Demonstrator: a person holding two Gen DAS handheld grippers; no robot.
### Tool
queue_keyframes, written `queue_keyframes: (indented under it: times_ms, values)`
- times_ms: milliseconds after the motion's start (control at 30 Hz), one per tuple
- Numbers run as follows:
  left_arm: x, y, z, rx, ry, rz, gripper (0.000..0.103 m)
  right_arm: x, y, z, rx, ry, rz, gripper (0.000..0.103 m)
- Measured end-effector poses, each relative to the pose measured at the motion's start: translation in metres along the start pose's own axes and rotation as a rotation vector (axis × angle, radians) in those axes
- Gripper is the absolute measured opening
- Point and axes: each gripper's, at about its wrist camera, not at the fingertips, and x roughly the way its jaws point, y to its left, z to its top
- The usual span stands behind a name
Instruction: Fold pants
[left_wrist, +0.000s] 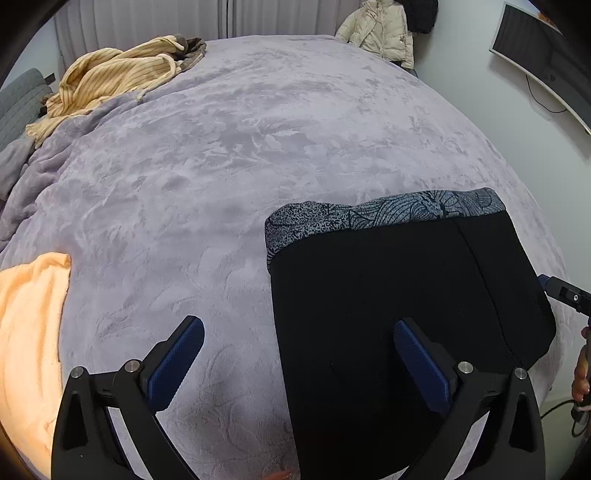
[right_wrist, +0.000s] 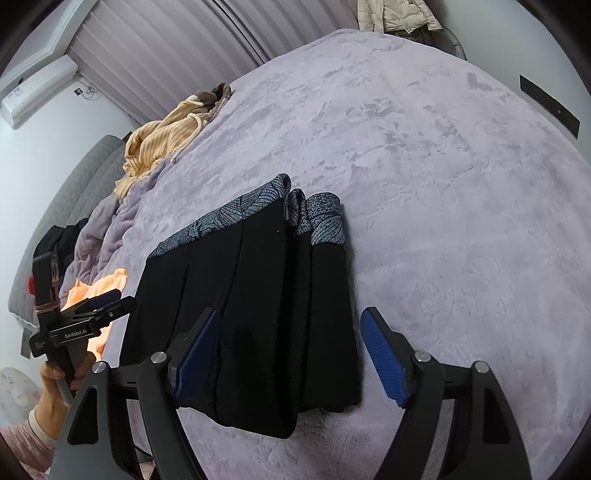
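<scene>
The left gripper (left_wrist: 299, 362) is hanging over the lilac blanket (left_wrist: 221, 155), jaws spread wide and gripping nothing, its right pad above the folded black pants (left_wrist: 399, 295). The pants are lying flat near the bed's edge. The right gripper (right_wrist: 291, 354) is hovering over them, jaws apart and empty.

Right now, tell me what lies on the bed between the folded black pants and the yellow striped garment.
Nothing: only bare lilac blanket separates the folded pants from the yellow striped garment, clearest in the left wrist view.
</scene>
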Motion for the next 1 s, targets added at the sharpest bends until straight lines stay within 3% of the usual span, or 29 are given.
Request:
queue_keyframes:
  times_ms: [167,367,533,667,1000]
  values:
    - [0.006,0.002,-0.005,-0.018,0.036,-0.079,0.103,0.006,-0.01,0.0,0.024,0.028,0.037,0.081]
    - [0.029,0.015,-0.01,-0.09,0.115,-0.226,0.103,0.024,-0.03,0.001,0.092,0.083,0.132,0.081]
    - [0.037,0.013,-0.009,-0.111,0.127,-0.283,0.103,0.035,-0.035,0.007,0.116,0.091,0.238,0.084]
    - [0.048,0.003,-0.005,-0.085,0.131,-0.318,0.103,0.048,-0.025,0.015,0.059,0.129,0.235,0.086]
    - [0.064,-0.001,0.0,-0.121,0.156,-0.4,0.103,0.077,-0.035,0.019,0.128,0.185,0.25,0.086]
